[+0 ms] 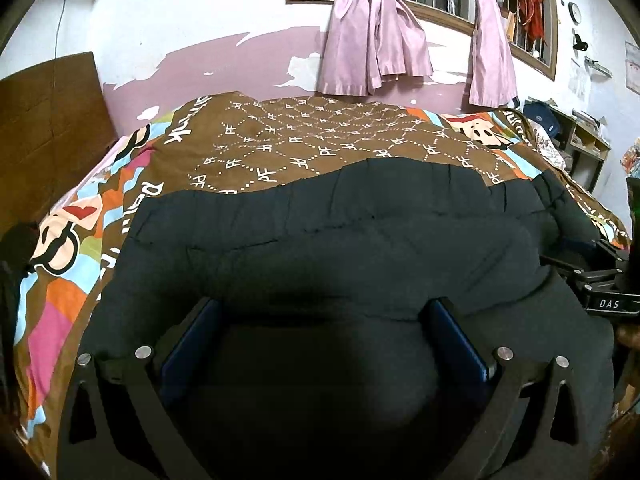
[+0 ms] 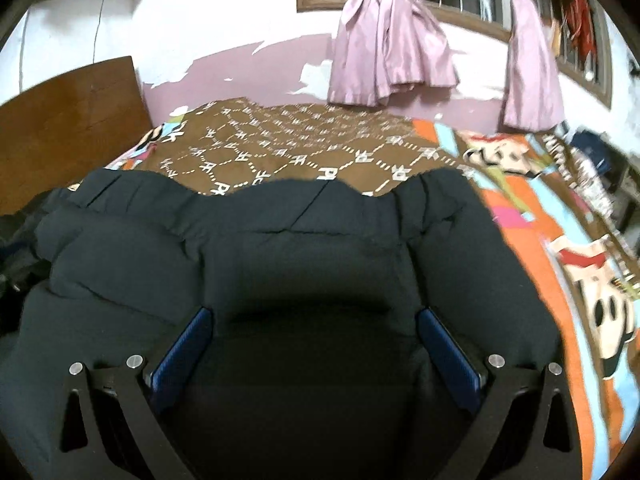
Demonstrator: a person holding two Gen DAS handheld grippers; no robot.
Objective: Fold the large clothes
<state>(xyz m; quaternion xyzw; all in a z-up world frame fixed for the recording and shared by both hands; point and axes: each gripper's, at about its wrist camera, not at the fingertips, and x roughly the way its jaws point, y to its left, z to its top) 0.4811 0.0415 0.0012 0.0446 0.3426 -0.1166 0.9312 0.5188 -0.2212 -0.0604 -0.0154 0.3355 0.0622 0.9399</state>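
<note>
Room: bedroom with a peeling pink-and-white wall [image 1: 208,60], tied pink curtains [image 1: 372,40] over a barred window, a wooden headboard [image 1: 48,128] at far left.
Surface: bed under a brown patterned bedspread [image 1: 304,140] with cartoon panels along its edges.
Garment: dark puffy jacket [image 1: 320,232] spread across the near half of the bedspread, its wavy far hem lying on the brown print; quilted seams run across it.
Left gripper [image 1: 324,312]: jaws spread wide, holding nothing; the blue fingers [image 1: 188,340] sit low over the jacket, with padded cloth filling the gap between them. Contact cannot be told.
Right gripper [image 2: 316,328]: likewise wide open and empty, blue fingers [image 2: 448,348] flanking a mound of the jacket; its body shows at the right edge of the left view.
Step in hand: probably lining up to pinch the near part of the jacket for a fold.
Doing it well: close on a full bunch of padding rather than the slippery outer skin, grip both sides level, and lift together so the bulk folds evenly toward the far hem.
</note>
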